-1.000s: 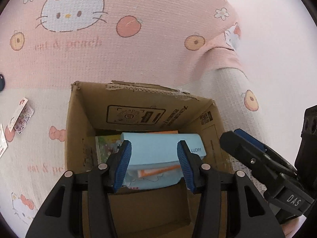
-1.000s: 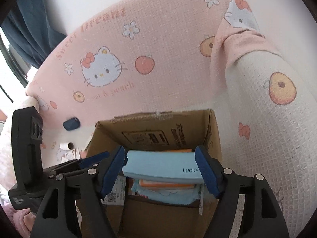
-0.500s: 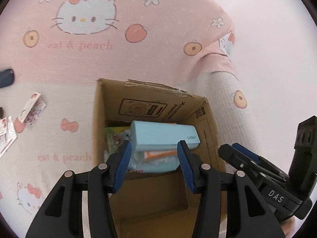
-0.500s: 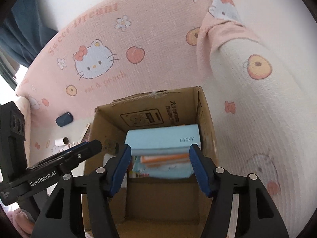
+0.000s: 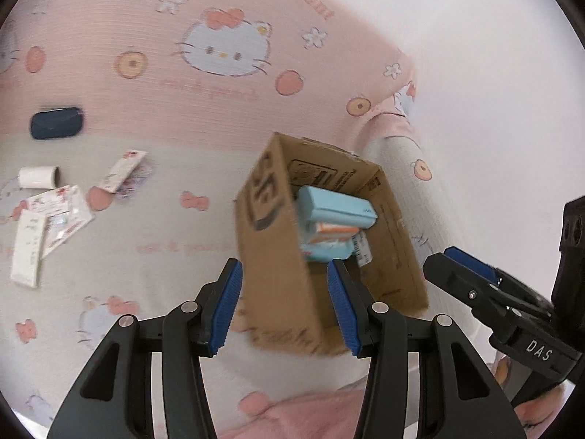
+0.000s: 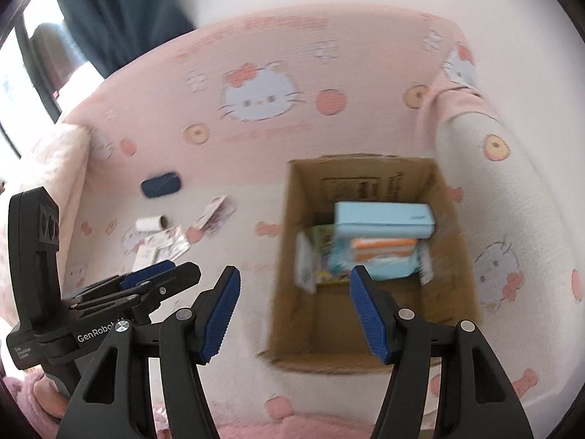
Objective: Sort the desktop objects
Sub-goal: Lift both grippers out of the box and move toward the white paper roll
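Both the left claw (image 5: 284, 307) and right claw (image 6: 294, 314) hang side by side, jaws spread wide, gripping nothing.

"DAS" is showing in white on the right gripper (image 5: 466, 272) body in the left wrist view. "GenRobot" is showing on the left gripper (image 6: 161, 274) body in the right wrist view. "Dream" is appearing, blurred, on the blanket (image 5: 299, 3).

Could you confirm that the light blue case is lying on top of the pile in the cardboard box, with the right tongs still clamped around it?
Not quite: the light blue case does lie on top of the pile in the cardboard box, but the right tongs are open and hold nothing, as the right wrist view shows.
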`<state>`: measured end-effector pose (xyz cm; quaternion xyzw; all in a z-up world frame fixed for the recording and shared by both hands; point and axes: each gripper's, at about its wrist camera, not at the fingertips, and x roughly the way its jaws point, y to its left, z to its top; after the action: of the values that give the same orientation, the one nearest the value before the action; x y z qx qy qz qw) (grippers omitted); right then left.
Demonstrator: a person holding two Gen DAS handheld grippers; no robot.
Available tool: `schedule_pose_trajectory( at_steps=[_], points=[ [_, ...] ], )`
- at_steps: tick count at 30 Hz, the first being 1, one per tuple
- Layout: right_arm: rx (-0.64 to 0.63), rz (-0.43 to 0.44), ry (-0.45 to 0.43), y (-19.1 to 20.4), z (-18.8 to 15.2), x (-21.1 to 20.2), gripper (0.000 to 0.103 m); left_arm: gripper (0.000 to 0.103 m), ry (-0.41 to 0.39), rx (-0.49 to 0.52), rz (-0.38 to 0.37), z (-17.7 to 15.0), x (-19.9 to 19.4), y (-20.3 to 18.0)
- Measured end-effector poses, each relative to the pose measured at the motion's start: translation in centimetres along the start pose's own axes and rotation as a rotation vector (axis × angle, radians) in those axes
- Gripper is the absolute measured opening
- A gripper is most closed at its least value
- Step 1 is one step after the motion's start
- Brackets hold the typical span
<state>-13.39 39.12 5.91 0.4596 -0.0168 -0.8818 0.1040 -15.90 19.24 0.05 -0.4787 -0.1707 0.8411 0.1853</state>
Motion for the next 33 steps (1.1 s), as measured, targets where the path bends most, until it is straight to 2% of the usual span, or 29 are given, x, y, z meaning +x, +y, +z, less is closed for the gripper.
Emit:
schedule_pose_trajectory(
  at_steps=[3, 9, 14, 18, 23, 25, 29, 33],
  points=[
    [-0.033, -0.004, -0.003, 3.2, -1.3, 0.0, 0.06, 0.066, 0.002, 0.033, 0.037, -1.4, -1.6, 2.3],
    [-0.065, 0.021, 0.012, 8.6, -4.5, 1.4, 0.061, 0.067, 0.049, 0.079, 0.106, -5.6, -3.2, 8.2],
    [-0.085, 0.061, 0.044, 12.3, -7.5, 3.9, 0.061, 0.069, 0.055, 0.092, 0.178, -9.3, -4.0, 13.3],
    [-0.095, 0.088, 0.082, 14.3, -10.0, 6.4, 0.061, 0.073, 0.062, 0.029, 0.2, -11.5, -3.9, 17.4],
    [-0.07, 0.093, 0.158, 16.0, -13.2, 9.6, 0.061, 0.073, 0.084, -0.099, 0.155, -13.3, -4.0, 22.3],
    [-0.049, 0.102, 0.177, 16.4, -14.0, 10.4, 0.061, 0.078, 0.085, -0.142, 0.132, -13.6, -4.2, 23.9],
    [-0.026, 0.128, 0.181, 17.5, -14.4, 11.6, 0.061, 0.081, 0.05, -0.24, 0.11, -13.8, -4.7, 27.8],
    [0.022, 0.194, 0.183, 18.8, -13.8, 13.8, 0.061, 0.082, 0.03, -0.296, 0.13, -13.6, -4.7, 31.4]
  ],
)
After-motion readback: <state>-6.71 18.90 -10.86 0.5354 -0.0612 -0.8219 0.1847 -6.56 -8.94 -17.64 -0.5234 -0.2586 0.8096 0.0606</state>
